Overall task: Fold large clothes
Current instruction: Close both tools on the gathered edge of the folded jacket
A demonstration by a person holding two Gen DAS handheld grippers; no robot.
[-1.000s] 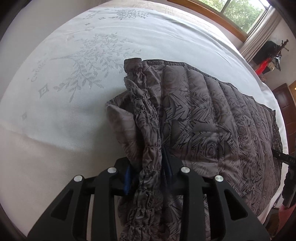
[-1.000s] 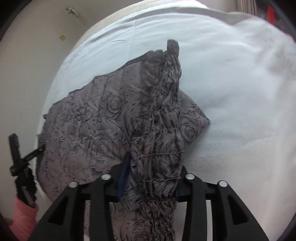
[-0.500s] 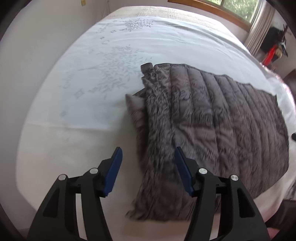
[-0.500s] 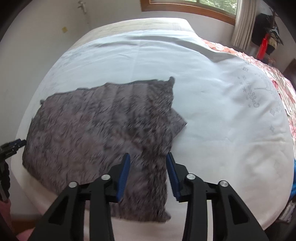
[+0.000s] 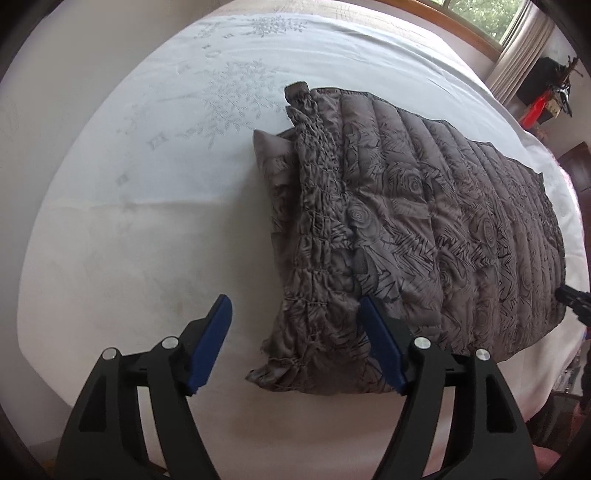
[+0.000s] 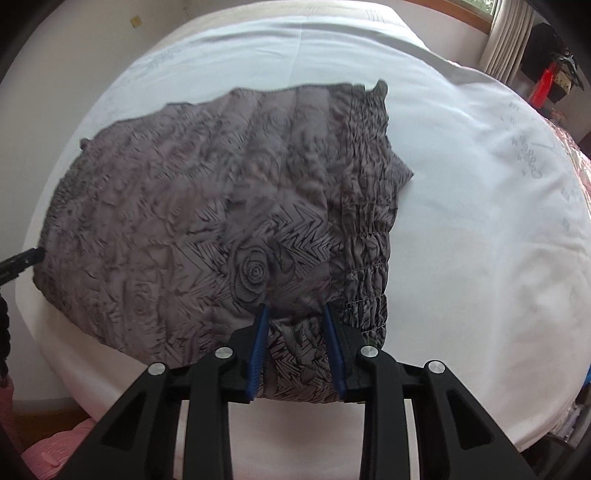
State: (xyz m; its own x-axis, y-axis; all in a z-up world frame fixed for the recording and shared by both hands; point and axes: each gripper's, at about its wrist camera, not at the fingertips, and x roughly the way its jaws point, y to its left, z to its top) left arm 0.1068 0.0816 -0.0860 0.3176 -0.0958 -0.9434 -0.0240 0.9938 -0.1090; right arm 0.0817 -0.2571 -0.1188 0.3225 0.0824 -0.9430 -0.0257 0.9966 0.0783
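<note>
A grey garment with a black rose and zigzag print (image 5: 424, 229) lies folded flat on the white bed sheet (image 5: 177, 155); its gathered elastic band runs along the folded edge. It also shows in the right wrist view (image 6: 221, 206). My left gripper (image 5: 295, 332) is open wide and empty, just above the garment's near corner. My right gripper (image 6: 295, 332) is open, its blue pads either side of the garment's near edge, not clamped on it.
The bed's near edge is just below both grippers. A window (image 5: 480, 18) and curtain (image 5: 517, 62) are at the far right, with red and black items (image 6: 550, 81) on a stand. Pink fabric (image 6: 48, 454) sits low at the left.
Both grippers let go of the garment's gathered band and opened. The garment dropped flat onto the bed. Both grippers pulled back, then came closer to its near edge.
</note>
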